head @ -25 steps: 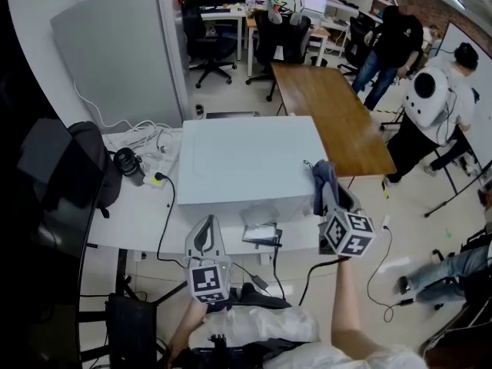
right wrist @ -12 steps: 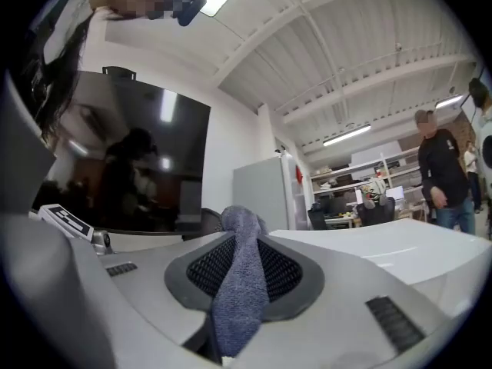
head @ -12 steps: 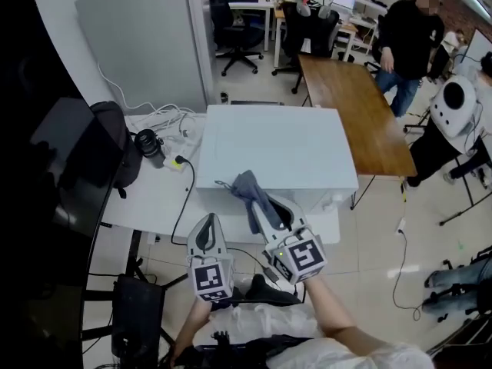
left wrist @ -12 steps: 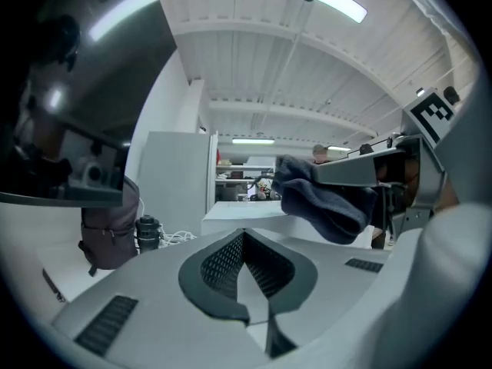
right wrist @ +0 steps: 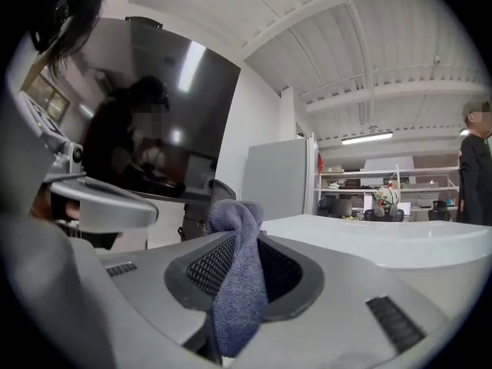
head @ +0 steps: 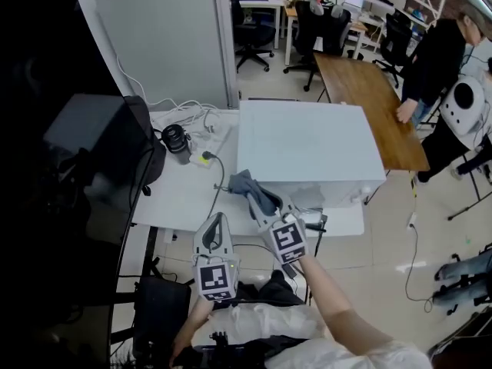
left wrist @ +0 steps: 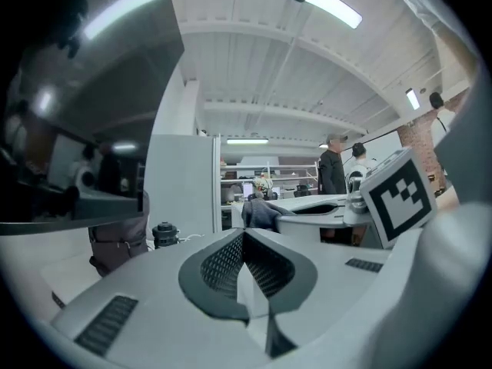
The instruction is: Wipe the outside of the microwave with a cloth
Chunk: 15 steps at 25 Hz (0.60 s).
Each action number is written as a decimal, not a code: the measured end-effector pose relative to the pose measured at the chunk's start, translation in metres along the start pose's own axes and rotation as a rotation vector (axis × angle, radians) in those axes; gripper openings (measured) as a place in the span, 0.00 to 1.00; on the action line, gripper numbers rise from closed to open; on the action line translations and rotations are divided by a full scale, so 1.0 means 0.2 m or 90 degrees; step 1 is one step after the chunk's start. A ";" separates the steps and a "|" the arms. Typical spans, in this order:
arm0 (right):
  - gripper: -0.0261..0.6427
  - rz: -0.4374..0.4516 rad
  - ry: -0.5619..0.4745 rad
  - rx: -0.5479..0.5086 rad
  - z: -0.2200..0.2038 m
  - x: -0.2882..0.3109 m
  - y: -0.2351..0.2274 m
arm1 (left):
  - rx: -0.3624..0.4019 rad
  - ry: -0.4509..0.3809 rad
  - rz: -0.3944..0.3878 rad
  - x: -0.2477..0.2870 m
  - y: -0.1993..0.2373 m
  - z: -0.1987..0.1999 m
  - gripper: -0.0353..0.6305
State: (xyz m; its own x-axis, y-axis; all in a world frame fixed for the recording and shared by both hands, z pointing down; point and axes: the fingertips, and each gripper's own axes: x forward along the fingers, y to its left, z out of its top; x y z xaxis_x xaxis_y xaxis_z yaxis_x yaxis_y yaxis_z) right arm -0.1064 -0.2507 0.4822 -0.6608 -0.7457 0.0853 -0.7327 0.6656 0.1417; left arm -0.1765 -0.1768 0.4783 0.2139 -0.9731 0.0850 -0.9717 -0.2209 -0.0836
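The white microwave (head: pixel 307 148) stands on a white table (head: pixel 184 198). My right gripper (head: pixel 257 201) is shut on a grey-blue cloth (head: pixel 243 183), which it holds by the microwave's front left corner. The right gripper view shows the cloth (right wrist: pixel 238 283) pinched between the dark pads and bunched above the tips, with the microwave's white top (right wrist: pixel 384 241) to the right. My left gripper (head: pixel 214 223) hangs lower, off the table's front edge, jaws together and empty. In the left gripper view its pads (left wrist: pixel 223 264) meet, and the cloth (left wrist: pixel 261 212) shows beyond.
On the table's left part lie a black bag (head: pixel 115 156), a black cylinder (head: pixel 177 139) and a power strip with cables (head: pixel 201 158). A grey partition (head: pixel 165 37) stands behind. A wooden table (head: pixel 369 98), office chairs and people are at the right.
My right gripper has carried the cloth leftward, from the microwave's right front corner along its front to the left front corner. The left gripper has shifted a little.
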 end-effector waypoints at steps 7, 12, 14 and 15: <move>0.22 -0.078 0.029 -0.071 -0.08 -0.09 -0.13 | -0.016 0.001 -0.047 -0.01 0.08 -0.04 0.04; 0.22 -0.146 0.058 -0.075 -0.16 -0.30 -0.34 | -0.017 -0.012 -0.070 0.02 0.00 0.00 0.04; 0.22 -0.175 0.076 -0.082 -0.20 -0.41 -0.45 | -0.011 -0.016 -0.075 0.02 -0.05 0.01 0.04; 0.22 -0.192 0.084 -0.080 -0.22 -0.47 -0.51 | -0.011 -0.016 -0.077 0.01 -0.07 0.02 0.04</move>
State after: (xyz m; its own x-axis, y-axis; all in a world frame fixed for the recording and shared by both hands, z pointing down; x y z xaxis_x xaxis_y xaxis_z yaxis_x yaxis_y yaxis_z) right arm 0.0379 -0.2505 0.5036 -0.3857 -0.9109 0.1469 -0.8602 0.4125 0.2997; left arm -0.1611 -0.1764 0.4761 0.3313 -0.9411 0.0677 -0.9404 -0.3352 -0.0575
